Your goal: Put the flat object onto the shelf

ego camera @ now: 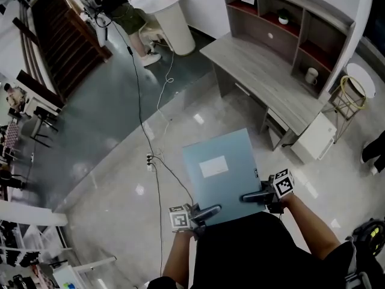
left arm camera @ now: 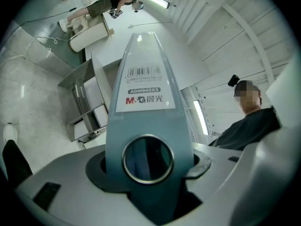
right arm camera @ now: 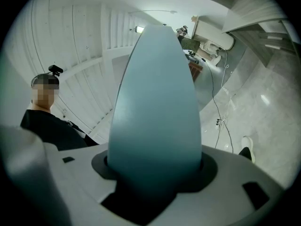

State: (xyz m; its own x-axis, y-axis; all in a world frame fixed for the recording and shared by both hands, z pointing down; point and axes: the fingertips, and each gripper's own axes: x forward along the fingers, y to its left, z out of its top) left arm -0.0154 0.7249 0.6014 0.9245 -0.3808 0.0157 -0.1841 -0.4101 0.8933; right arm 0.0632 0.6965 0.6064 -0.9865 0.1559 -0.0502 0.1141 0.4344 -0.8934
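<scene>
A flat light-blue file folder (ego camera: 221, 173) with a white label is held level in front of me, above the floor. My left gripper (ego camera: 201, 212) is shut on its near left edge and my right gripper (ego camera: 255, 195) is shut on its near right edge. In the left gripper view the folder's spine (left arm camera: 146, 93), with a ring hole and a barcode label, stands between the jaws of that gripper (left arm camera: 148, 166). In the right gripper view the folder's plain edge (right arm camera: 155, 112) fills the jaws of that gripper (right arm camera: 155, 173). The shelf (ego camera: 289, 23) stands far off at the upper right, above a grey desk (ego camera: 258, 71).
A black cable (ego camera: 144, 131) runs across the glossy floor to a plug strip. A white drawer unit (ego camera: 316, 137) and a yellow wire stool (ego camera: 350, 95) stand right of the desk. A person sits at a round white table (ego camera: 171, 14) at the back. A dark wooden rack (ego camera: 63, 35) leans at the upper left.
</scene>
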